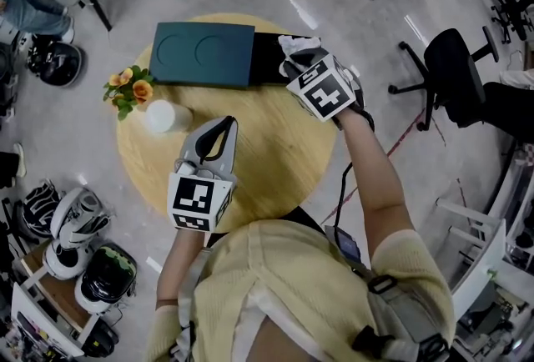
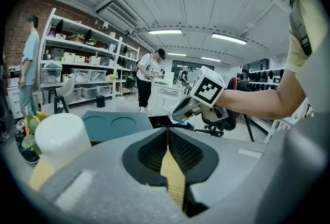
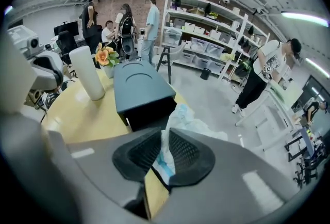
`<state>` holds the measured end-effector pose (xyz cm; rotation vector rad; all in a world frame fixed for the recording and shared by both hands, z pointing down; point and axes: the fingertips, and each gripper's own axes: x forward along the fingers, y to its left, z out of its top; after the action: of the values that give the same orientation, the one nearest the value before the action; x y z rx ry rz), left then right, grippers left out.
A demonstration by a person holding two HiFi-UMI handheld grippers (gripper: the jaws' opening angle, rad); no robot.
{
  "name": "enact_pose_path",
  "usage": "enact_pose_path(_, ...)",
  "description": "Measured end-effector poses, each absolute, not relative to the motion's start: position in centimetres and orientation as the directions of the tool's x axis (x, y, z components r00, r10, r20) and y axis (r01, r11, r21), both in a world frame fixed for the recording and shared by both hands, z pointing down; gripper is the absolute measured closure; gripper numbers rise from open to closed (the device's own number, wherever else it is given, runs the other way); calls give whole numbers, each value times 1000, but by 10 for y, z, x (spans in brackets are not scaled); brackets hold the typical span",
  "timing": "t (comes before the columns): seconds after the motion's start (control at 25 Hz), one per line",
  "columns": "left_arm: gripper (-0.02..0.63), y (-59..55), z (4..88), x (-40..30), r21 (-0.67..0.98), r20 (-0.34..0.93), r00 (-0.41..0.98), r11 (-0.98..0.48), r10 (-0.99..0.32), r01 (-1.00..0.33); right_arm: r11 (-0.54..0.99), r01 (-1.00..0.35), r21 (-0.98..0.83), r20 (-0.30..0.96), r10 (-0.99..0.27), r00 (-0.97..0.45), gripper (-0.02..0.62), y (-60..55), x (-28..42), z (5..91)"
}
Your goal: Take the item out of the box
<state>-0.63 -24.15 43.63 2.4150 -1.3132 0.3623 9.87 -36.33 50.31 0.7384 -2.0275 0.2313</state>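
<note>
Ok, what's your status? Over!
Right hand-held gripper shut on white packet at open end of teal box. Left hand-held gripper shut, empty. Nothing blocking.

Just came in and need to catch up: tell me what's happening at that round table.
A person stands over the round table with a gripper in each hand. The right gripper is shut on a crumpled white item with blue on it, right at the open dark end of the teal box. The left gripper hangs shut and empty above the tabletop, nearer the person. A white cylinder and some flowers stand beside the box.
</note>
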Motion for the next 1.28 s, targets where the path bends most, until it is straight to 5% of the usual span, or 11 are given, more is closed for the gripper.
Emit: enact_pose_path(1.28,597,-180,391,-90,187,296,450,-411,-842,-892,758,-644,107,643,-547,-537,545,-237,62,406)
